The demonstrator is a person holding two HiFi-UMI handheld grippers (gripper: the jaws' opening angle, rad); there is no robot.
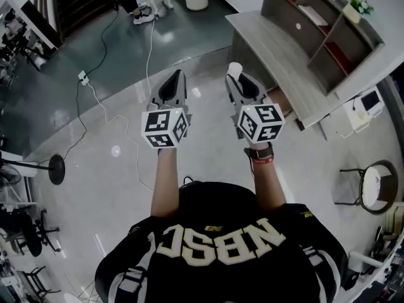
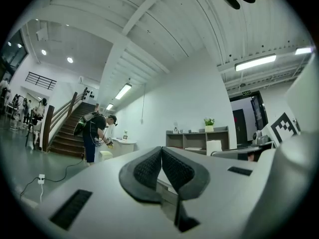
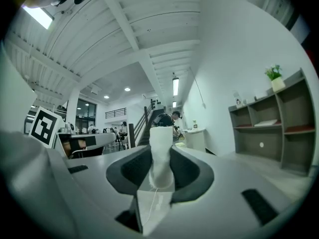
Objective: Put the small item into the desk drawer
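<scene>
In the head view both grippers are held out level over the pale floor. My right gripper (image 1: 235, 74) is shut on a small white roll-shaped item (image 1: 235, 70); in the right gripper view this white item (image 3: 160, 158) stands upright, pinched between the dark pads (image 3: 185, 172), with a thin thread hanging below it. My left gripper (image 1: 178, 76) is shut with nothing in it; its pads (image 2: 149, 169) meet in the left gripper view. The grey desk (image 1: 278, 59) stands ahead to the right, and a drawer (image 1: 282, 101) seems to show under its near edge.
A shelf unit (image 1: 328, 30) with a small plant (image 1: 358, 4) tops the desk. Cables (image 1: 95, 93) run over the floor at the left, by a round stand base (image 1: 57, 169). A round stool (image 1: 379, 185) stands at the right. A person (image 2: 92, 133) works far off by the stairs.
</scene>
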